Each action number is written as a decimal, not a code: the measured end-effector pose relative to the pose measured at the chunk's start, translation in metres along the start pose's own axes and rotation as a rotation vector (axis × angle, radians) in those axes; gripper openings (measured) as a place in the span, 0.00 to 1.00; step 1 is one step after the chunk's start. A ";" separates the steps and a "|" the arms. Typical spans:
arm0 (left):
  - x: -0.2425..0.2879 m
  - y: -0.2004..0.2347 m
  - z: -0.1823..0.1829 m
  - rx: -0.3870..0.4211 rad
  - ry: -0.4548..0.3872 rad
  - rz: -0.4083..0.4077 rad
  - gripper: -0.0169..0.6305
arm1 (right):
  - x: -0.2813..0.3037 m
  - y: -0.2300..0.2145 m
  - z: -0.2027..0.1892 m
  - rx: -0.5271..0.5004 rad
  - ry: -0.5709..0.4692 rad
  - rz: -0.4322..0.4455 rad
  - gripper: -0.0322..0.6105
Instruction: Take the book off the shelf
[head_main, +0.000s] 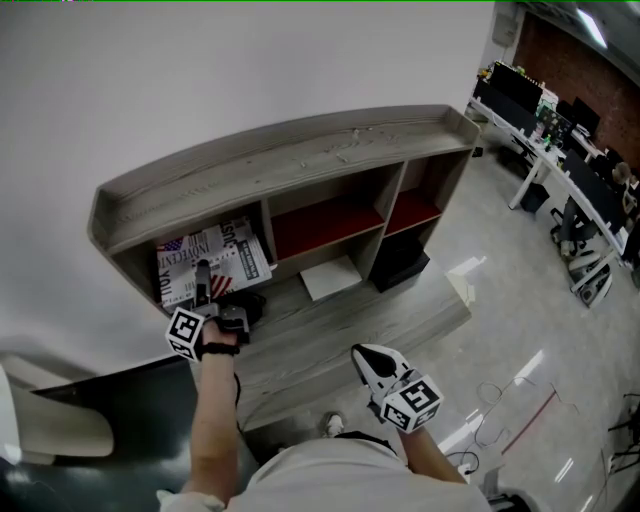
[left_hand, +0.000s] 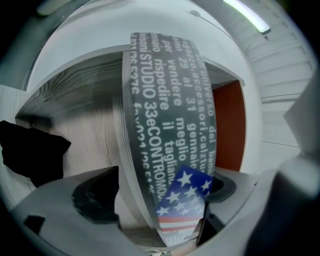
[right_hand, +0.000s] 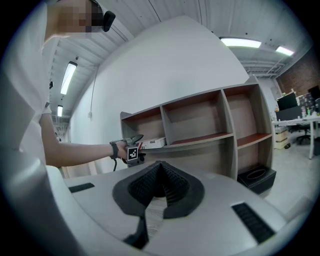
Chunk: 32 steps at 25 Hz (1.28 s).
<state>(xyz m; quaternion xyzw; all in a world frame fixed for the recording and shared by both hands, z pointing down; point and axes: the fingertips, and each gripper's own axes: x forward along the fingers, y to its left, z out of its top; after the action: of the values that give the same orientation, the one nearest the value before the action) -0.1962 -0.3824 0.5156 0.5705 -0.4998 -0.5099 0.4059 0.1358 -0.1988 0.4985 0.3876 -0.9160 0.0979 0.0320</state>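
While the book (left_hand: 165, 125) lies flat in the leftmost compartment of the shelf (head_main: 300, 150), the left gripper (left_hand: 159, 192) straddles its near edge.
Its jaws stand spread wide, apparently not yet clamped, lining up a grip. The divider (head_main: 266, 235) at right limits sideways room. The right gripper (head_main: 368, 356) hangs clenched and empty, well apart, and a black box (head_main: 400, 262) sits lower right.
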 end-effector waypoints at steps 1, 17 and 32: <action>0.000 0.002 0.000 -0.004 -0.004 0.004 0.77 | 0.000 -0.002 0.000 0.002 -0.002 -0.002 0.08; -0.002 0.009 -0.004 0.013 0.045 0.012 0.76 | 0.017 -0.005 0.003 0.007 -0.015 0.027 0.08; -0.017 -0.002 0.000 -0.031 0.073 -0.078 0.47 | 0.016 0.012 0.000 -0.012 0.003 0.048 0.08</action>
<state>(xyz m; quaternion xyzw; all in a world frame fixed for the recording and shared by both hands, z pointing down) -0.1956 -0.3659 0.5171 0.6015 -0.4543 -0.5116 0.4125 0.1165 -0.2021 0.4984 0.3654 -0.9255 0.0937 0.0335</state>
